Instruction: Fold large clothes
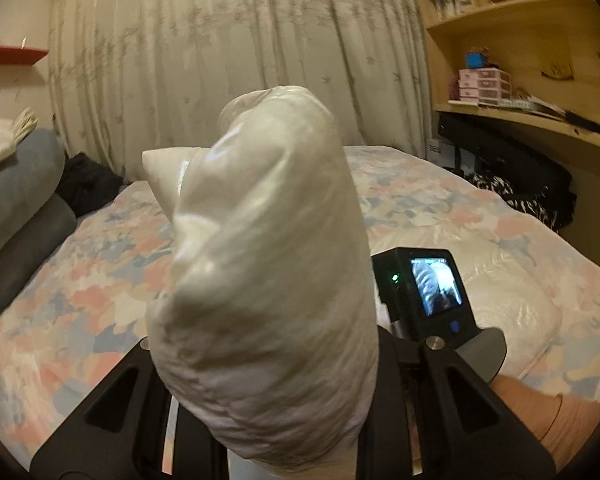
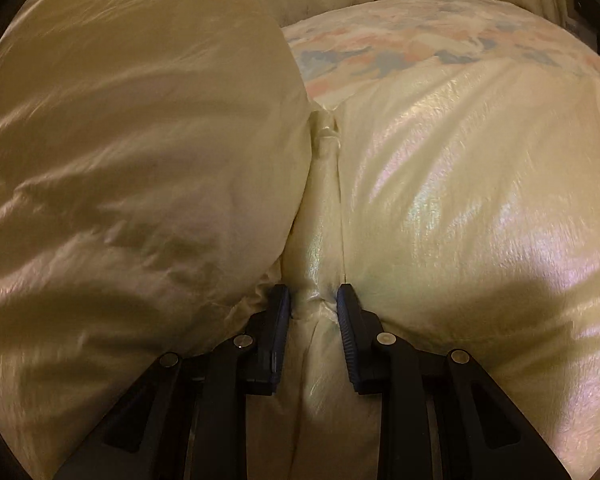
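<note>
A puffy, shiny cream garment [image 1: 268, 240] rises in a thick bunch from between the arms of my left gripper [image 1: 268, 408], which is shut on it; the fabric hides the fingertips. More of the same garment [image 1: 512, 308] lies on the bed at the right. In the right wrist view the cream garment [image 2: 480, 200] fills the frame in two swollen lobes. My right gripper [image 2: 314, 308] is shut on the narrow ridge between them, blue pads pressing both sides. The right gripper's camera body [image 1: 432, 292] shows just right of the lifted bunch.
The floral bedspread [image 1: 80, 280] covers the bed below. Grey pillows [image 1: 20, 200] and dark clothing [image 1: 88, 184] lie at its left end. A patterned curtain [image 1: 220, 60] hangs behind. Wooden shelves [image 1: 520, 60] and a black case [image 1: 500, 160] stand right. A person's forearm [image 1: 560, 420] shows low right.
</note>
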`<state>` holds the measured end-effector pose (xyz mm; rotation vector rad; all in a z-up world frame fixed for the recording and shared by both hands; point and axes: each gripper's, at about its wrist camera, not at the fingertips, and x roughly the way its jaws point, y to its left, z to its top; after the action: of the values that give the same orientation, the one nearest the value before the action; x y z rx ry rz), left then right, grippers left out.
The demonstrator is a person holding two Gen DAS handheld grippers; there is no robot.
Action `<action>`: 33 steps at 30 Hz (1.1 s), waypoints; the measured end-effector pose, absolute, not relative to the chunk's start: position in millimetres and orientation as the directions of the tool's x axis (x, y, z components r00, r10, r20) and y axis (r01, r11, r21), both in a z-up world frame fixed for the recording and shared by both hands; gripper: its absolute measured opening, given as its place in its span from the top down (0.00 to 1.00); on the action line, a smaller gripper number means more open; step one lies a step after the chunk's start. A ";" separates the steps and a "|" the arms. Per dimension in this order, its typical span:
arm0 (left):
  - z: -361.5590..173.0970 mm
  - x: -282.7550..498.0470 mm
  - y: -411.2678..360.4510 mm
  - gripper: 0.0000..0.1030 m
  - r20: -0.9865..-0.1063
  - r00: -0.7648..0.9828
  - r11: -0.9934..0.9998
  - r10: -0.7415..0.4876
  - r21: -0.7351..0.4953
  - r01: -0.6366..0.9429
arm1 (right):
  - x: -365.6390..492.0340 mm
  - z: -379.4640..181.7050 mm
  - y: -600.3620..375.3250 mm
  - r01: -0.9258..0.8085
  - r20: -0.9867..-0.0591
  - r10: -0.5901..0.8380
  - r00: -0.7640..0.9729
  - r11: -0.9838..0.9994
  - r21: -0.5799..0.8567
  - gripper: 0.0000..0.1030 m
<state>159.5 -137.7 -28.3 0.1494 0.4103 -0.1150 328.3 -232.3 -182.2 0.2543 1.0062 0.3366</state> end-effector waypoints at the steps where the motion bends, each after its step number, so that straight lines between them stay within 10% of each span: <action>1: -26.8 158.7 -145.7 0.80 -0.405 0.910 0.980 -0.087 0.128 0.151 | 323.3 -179.0 -236.4 -0.155 -0.770 0.398 0.498 0.915 0.373 0.75; 7: -24.1 157.9 -207.6 0.79 -0.427 0.895 0.960 -0.129 0.174 0.222 | 269.8 -142.6 -287.8 -0.152 -0.713 0.441 0.544 0.888 0.434 0.75; 22: -120.3 137.0 -428.7 0.78 -0.476 0.863 0.808 -0.168 0.435 0.398 | 102.2 -109.9 -480.3 0.338 -0.694 -0.044 0.718 0.894 0.294 0.75; 30: -166.6 109.5 -449.7 0.55 -0.406 0.895 0.707 -0.186 0.576 0.409 | 79.6 -137.2 -497.0 0.381 -0.729 0.012 0.684 0.846 0.372 0.75; 33: -150.0 112.7 -436.7 0.23 -0.485 0.828 0.720 -0.283 0.463 0.517 | 81.7 -152.9 -507.8 0.381 -0.727 0.022 0.686 0.841 0.385 0.75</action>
<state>112.7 -436.7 -150.0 0.6245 0.4000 -0.4550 81.7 -507.8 -152.9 0.5481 0.7977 -0.2126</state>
